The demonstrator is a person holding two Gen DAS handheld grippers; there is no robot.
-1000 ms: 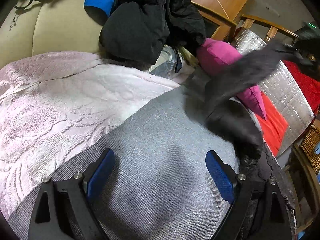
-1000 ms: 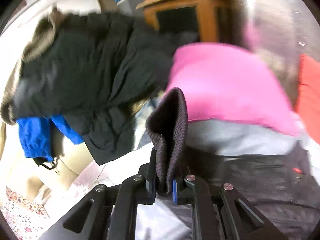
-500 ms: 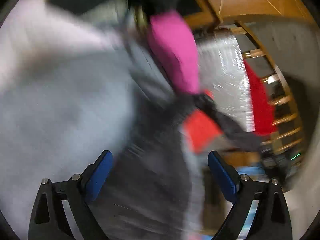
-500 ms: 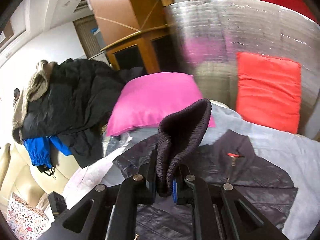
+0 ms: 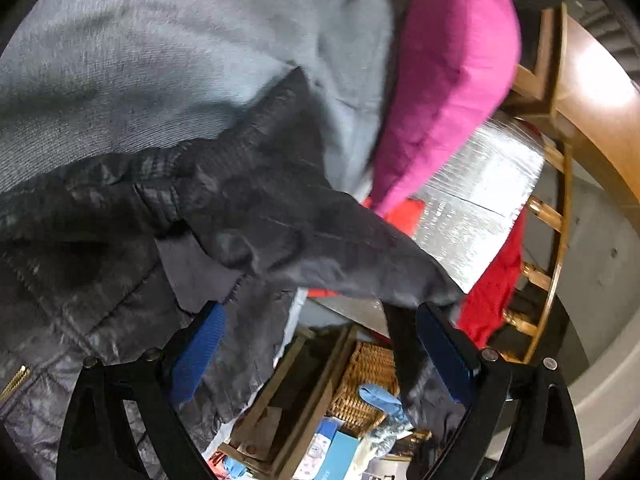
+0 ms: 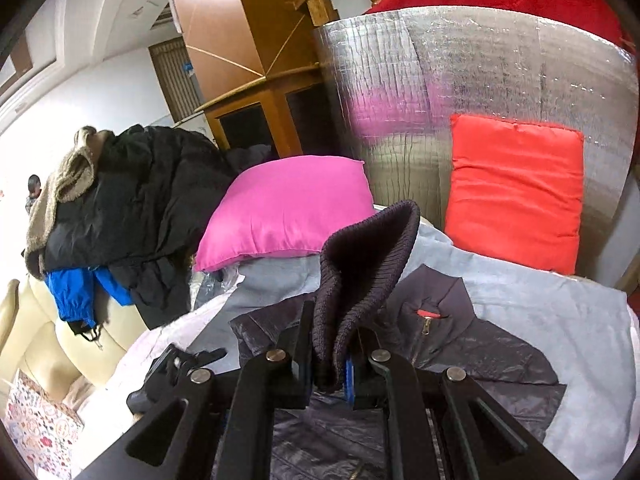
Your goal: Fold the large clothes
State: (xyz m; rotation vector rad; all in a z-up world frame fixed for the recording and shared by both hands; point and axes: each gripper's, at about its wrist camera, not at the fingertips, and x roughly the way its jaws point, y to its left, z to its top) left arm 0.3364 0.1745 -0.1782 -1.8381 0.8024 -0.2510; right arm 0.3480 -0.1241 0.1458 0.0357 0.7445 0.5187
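A dark quilted jacket (image 6: 472, 344) with a zipped collar lies on a grey cloth (image 6: 560, 304). My right gripper (image 6: 332, 372) is shut on the jacket's ribbed knit cuff (image 6: 368, 256), which stands up between the jaws. In the left wrist view the jacket (image 5: 80, 280) lies on the grey cloth (image 5: 160, 40), and its sleeve (image 5: 320, 232) stretches right toward the right finger. My left gripper (image 5: 320, 360) is open, above the jacket's edge, holding nothing.
A pink pillow (image 6: 288, 208), an orange cushion (image 6: 516, 192) and a silver foil panel (image 6: 480, 80) stand behind the jacket. A pile of dark coats (image 6: 132, 196) lies at left on a cream sofa (image 6: 80, 344). A wicker basket (image 5: 368, 384) sits below the edge.
My left gripper has swung from over the grey cloth to the jacket's edge by the pillow. My right gripper has pulled back with the cuff, bringing the whole jacket into view.
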